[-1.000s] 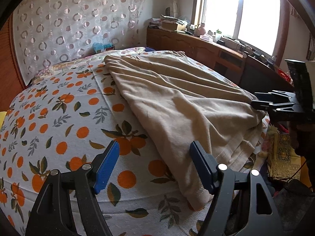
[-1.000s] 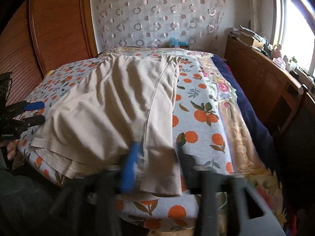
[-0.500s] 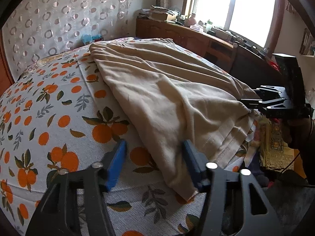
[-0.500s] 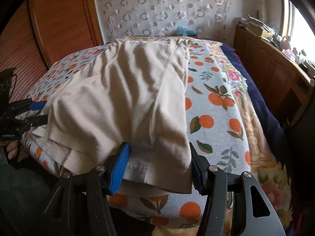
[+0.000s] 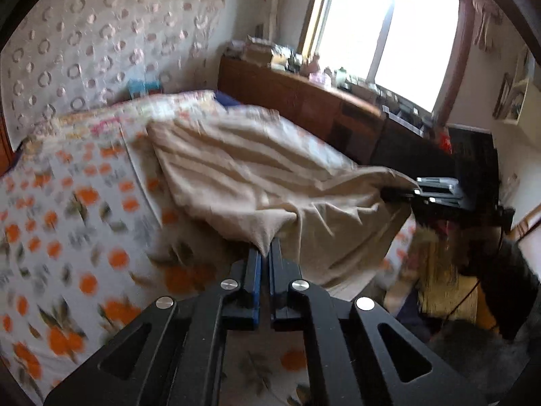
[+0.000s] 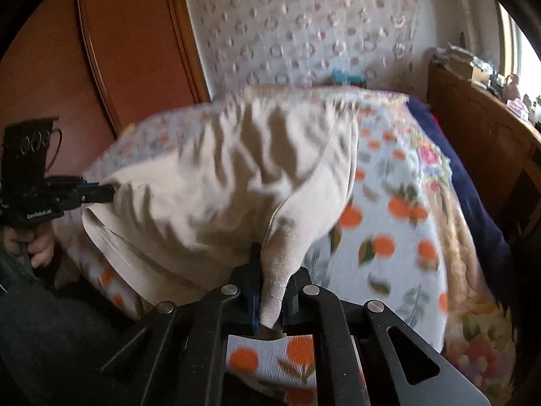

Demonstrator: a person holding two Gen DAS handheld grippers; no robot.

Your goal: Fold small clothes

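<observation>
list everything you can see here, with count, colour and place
garment: 1, beige, on the bed, near corners pinched and raised
bedsheet: 1, white with oranges, under the garment
blanket: 1, navy, along the sheet's window side
cabinet: 1, brown wood, under the window, cluttered top
window: 1, bright, back wall
left claw: 1, black with blue pads, just closed on a garment corner
right claw: 1, same colours, just closed on the other corner
hand: 1, holding the left claw's handle

Bright window (image 5: 389, 30) glare (motion-blurred bedding, fisheye edges)
</observation>
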